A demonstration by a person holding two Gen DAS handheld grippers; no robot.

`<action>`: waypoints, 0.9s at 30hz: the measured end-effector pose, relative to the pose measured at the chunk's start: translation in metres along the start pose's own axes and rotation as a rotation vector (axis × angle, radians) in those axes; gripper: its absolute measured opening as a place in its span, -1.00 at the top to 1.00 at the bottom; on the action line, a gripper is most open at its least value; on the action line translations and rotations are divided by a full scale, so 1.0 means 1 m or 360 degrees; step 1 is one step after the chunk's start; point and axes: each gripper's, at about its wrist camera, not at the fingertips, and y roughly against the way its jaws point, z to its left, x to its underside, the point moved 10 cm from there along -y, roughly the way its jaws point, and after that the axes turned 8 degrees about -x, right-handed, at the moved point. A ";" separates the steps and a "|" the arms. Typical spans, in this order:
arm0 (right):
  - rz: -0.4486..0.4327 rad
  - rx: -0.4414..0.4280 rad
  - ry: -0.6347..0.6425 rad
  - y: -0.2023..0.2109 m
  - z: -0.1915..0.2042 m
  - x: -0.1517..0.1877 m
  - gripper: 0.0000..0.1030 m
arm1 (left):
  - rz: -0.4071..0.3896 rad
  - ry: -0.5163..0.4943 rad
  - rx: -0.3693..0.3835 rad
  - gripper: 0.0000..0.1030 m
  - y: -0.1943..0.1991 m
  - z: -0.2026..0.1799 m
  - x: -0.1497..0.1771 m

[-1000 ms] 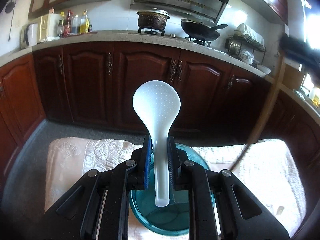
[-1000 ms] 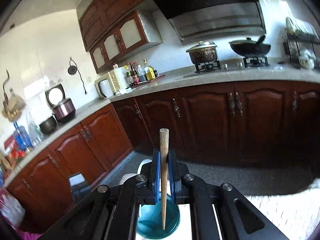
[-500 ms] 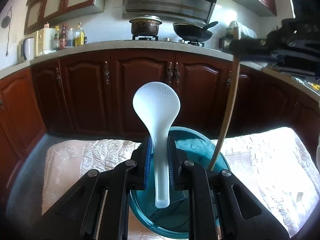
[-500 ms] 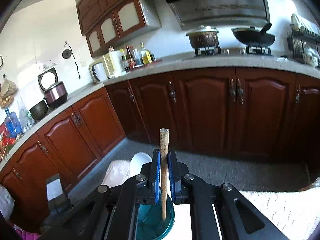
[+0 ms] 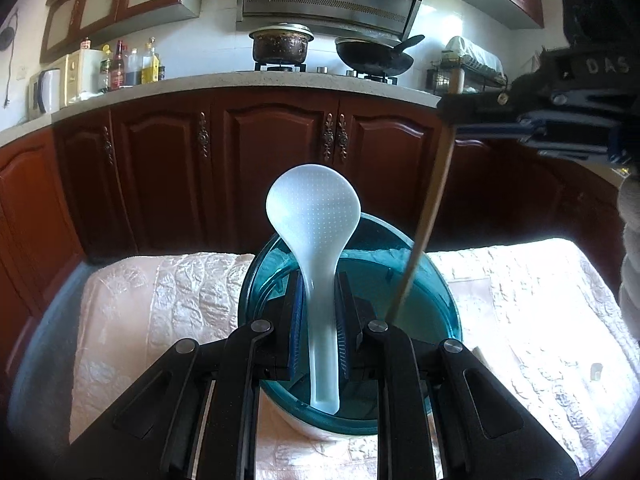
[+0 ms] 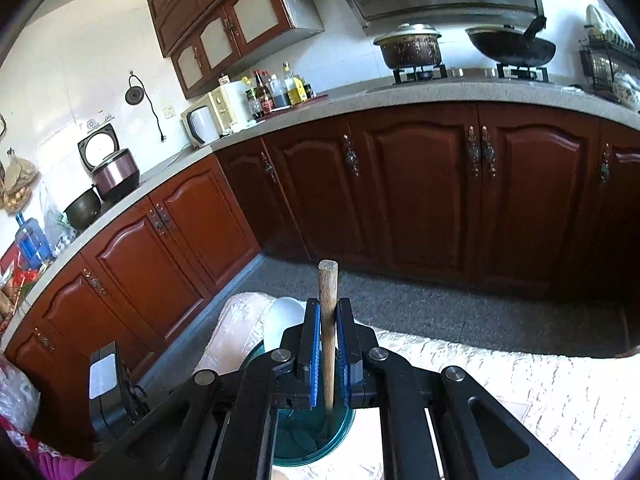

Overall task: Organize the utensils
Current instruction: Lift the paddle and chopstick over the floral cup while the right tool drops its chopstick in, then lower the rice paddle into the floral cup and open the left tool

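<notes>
Two grippers each clench a utensil over the teal bowl [image 5: 436, 304] on the white quilted cloth [image 5: 160, 300]. Nearest, the left gripper [image 5: 319, 312] grasps a white rice paddle [image 5: 316, 232] by its handle, blade up, handle tip inside the bowl. The right gripper [image 6: 328, 344] pinches a wooden stick [image 6: 328, 320], whose lower end dips into the bowl. Farther off stand dark red cabinets [image 5: 276, 168], with a pot [image 5: 280, 44] and a wok [image 5: 374, 56] on the stove.

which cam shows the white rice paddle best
The left wrist view: the white rice paddle stands upright in mid-frame, its dotted head and its handle clear, clamped in the left gripper over the teal container. The right wrist view shows only part of its head behind the right gripper.
</notes>
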 end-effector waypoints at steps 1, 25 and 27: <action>0.0022 -0.0007 -0.0009 -0.002 0.000 0.001 0.86 | -0.0007 -0.0001 0.0003 0.72 0.002 -0.001 -0.001; -0.0011 -0.0120 -0.0245 0.022 -0.012 0.007 0.30 | -0.0102 0.0047 0.0122 0.73 0.015 -0.018 -0.010; -0.0008 -0.0125 -0.0264 0.023 -0.014 0.009 0.30 | -0.0090 0.0024 0.0119 0.72 0.014 -0.023 -0.003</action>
